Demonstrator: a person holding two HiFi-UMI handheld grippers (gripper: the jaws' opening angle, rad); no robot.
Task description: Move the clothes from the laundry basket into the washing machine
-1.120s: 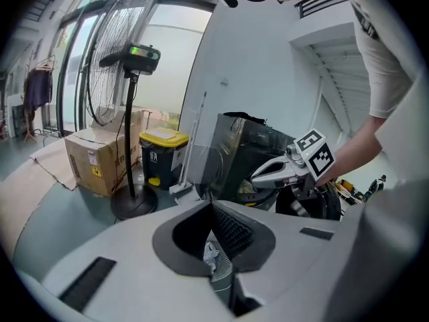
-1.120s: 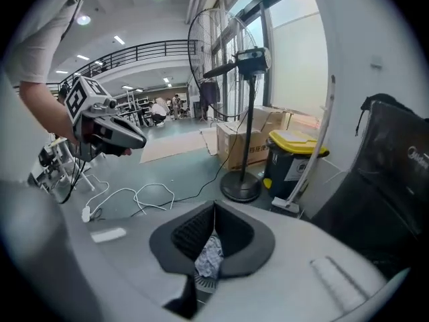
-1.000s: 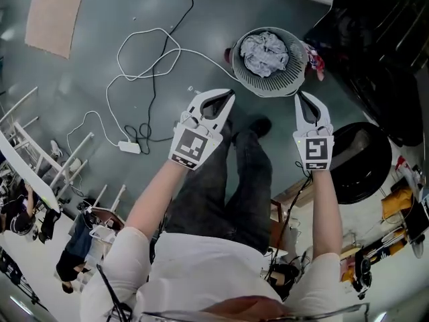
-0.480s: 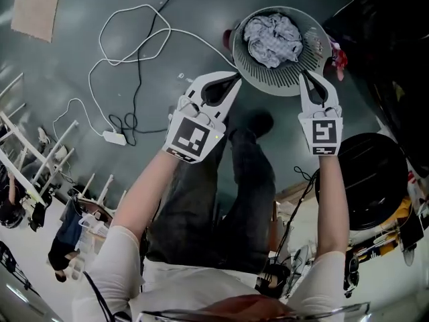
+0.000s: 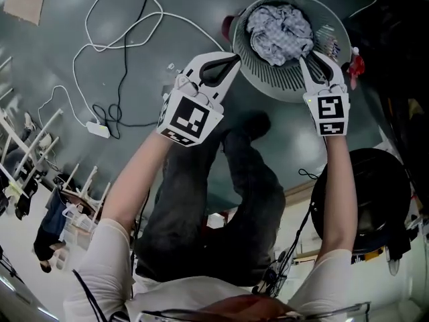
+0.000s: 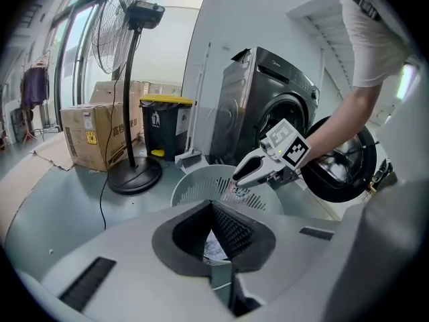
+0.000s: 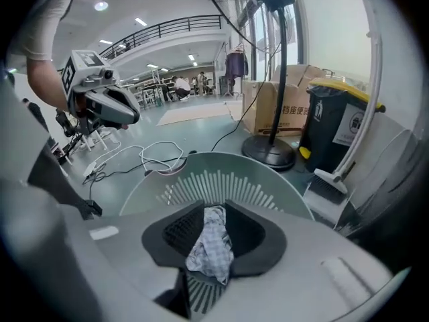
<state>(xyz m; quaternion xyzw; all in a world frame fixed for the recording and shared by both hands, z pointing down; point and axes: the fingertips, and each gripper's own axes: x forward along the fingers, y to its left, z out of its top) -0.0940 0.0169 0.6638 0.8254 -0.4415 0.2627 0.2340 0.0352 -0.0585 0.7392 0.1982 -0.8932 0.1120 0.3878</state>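
Note:
The round grey slatted laundry basket stands on the floor with crumpled checked clothes inside. My left gripper hovers at its left rim, shut, holding nothing; in the left gripper view it points at the basket. My right gripper hangs over the right rim. Its jaws have just been opening to a narrow gap, and the checked cloth shows through that gap, ungripped, in the basket below. The dark washing machine stands behind with its round door open.
A white cable and power strip lie on the floor left of the basket. A standing fan's base, a yellow-lidded bin and a cardboard box stand beyond it. The person's legs are below the grippers.
Both grippers have come down towards the basket, which now looms larger and nearer. The right gripper's tips have reached over its rim and its jaws have parted slightly.

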